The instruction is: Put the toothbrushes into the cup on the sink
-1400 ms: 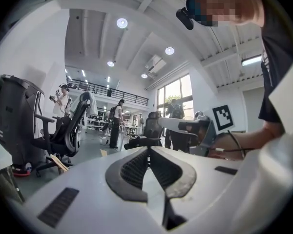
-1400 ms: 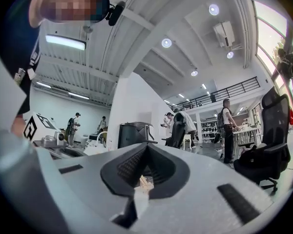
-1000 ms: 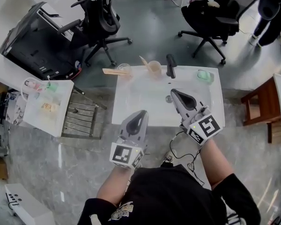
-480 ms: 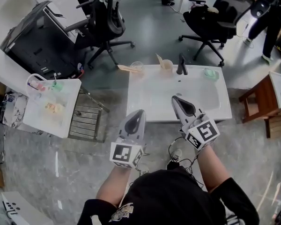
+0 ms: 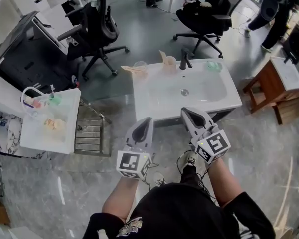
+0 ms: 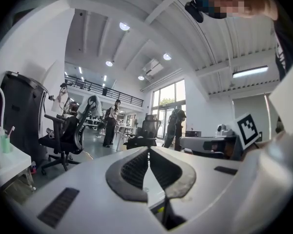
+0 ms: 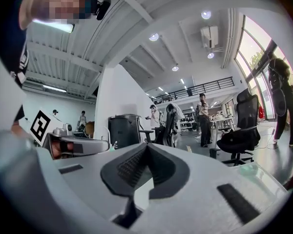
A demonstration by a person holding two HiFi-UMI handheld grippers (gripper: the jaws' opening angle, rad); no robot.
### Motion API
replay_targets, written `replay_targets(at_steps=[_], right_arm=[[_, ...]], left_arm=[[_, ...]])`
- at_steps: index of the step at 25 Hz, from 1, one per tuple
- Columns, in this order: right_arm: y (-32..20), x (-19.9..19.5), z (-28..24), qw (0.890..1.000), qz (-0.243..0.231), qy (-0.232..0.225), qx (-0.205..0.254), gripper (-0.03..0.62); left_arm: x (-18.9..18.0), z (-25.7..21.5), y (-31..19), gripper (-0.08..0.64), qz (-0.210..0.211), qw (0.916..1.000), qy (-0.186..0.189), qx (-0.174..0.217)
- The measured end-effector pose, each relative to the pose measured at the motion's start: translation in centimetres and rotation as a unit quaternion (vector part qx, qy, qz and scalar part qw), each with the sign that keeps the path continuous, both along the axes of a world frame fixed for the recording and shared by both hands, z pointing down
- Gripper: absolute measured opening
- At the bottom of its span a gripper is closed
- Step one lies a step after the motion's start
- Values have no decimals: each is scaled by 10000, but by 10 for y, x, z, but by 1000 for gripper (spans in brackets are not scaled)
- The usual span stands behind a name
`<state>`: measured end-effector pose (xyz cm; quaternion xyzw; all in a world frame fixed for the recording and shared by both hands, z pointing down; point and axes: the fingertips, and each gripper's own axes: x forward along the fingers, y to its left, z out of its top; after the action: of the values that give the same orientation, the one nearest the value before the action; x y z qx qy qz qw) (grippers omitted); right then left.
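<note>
A white sink (image 5: pixel 224 101) stands ahead of me. At its far edge a tan cup (image 5: pixel 170 63) holds one toothbrush (image 5: pixel 163 57), left of the black faucet (image 5: pixel 185 59). A second toothbrush (image 5: pixel 130 69) lies at the far left corner beside a clear cup (image 5: pixel 140 65). My left gripper (image 5: pixel 146 122) and right gripper (image 5: pixel 187 113) hover side by side short of the sink's front edge. Both are shut with nothing between the jaws, as the left gripper (image 6: pixel 147 153) and right gripper (image 7: pixel 147 148) show in their own views.
A green soap dish (image 5: pixel 214 65) sits at the sink's far right. A white cart (image 5: pixel 50 118) with small items and a metal rack (image 5: pixel 88 128) stand to the left, a wooden stool (image 5: pixel 269 81) to the right. Office chairs (image 5: pixel 97 29) and people fill the background.
The sink has drawn away from me: the right gripper was over the basin and now both grippers are in front of the sink's near edge. Both stayed shut.
</note>
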<state>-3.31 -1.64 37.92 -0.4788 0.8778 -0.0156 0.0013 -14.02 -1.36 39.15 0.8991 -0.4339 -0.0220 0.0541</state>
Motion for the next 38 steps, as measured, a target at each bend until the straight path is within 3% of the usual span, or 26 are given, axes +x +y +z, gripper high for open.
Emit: replay_targets(at_steps=[7, 12, 17, 27, 38], right_arm=[[21, 5, -7, 10000, 55, 47, 56, 6], [27, 14, -12, 9997, -209, 101, 112, 6], [35, 47, -13, 9988, -462, 148, 89, 6], [41, 107, -2, 9981, -618, -64, 1, 6], [51, 110, -8, 9984, -516, -209, 99, 5]], left_arm=[[6, -8, 19, 12, 73, 10000, -15, 44], [17, -17, 24, 12, -188, 9998, -3, 90], [47, -18, 31, 12, -450, 9990, 60, 16], [110, -19, 45, 12, -568, 9984, -18, -6], [111, -24, 54, 12, -518, 9986, -113, 67]])
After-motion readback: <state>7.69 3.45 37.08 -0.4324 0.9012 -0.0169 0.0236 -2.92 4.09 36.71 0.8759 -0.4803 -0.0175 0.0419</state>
